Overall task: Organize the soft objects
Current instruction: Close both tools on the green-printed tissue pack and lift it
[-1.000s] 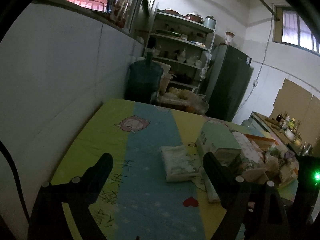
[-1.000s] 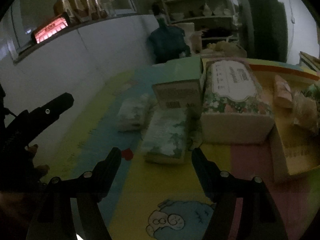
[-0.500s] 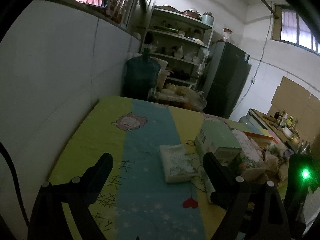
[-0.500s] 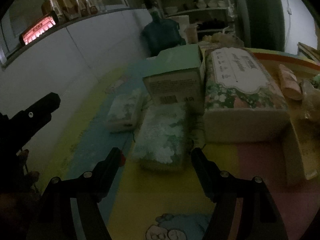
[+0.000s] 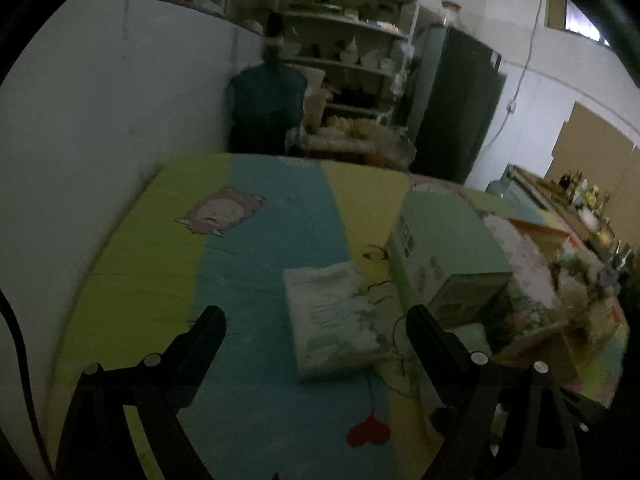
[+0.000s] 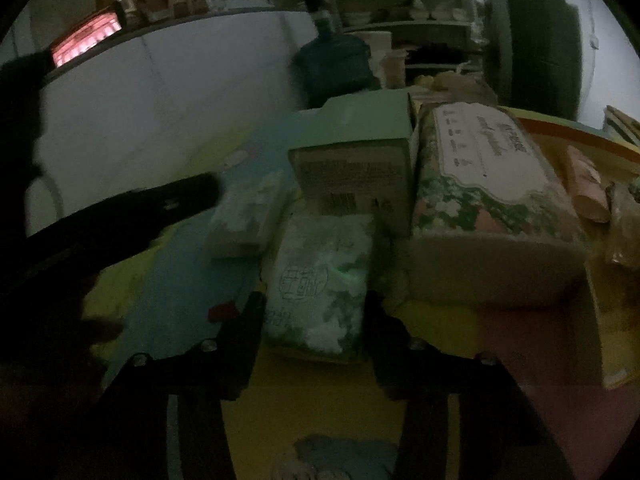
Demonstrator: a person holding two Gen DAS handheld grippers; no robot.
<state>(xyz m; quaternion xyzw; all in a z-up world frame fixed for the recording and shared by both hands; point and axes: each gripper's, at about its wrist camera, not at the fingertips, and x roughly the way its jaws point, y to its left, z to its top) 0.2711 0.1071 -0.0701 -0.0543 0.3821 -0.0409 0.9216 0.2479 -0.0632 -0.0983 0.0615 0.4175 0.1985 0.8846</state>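
Now the right claw [image 6: 314,316] is closing around the near end of a soft tissue pack [image 6: 320,280] lying on the table [image 6: 500,332] before a green box [image 6: 360,160]. Left claw [image 5: 316,328] hangs wide, empty, over another pack [image 5: 332,316].

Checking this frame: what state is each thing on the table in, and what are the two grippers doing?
Right gripper: jaws closing around the nearer tissue pack.
Left gripper: jaws open, empty, pointed at the farther tissue pack.
Farther tissue pack: flat on the mat, untouched.
Green box: closed, on its side.
Floral tissue pack: sealed, beside the green box.
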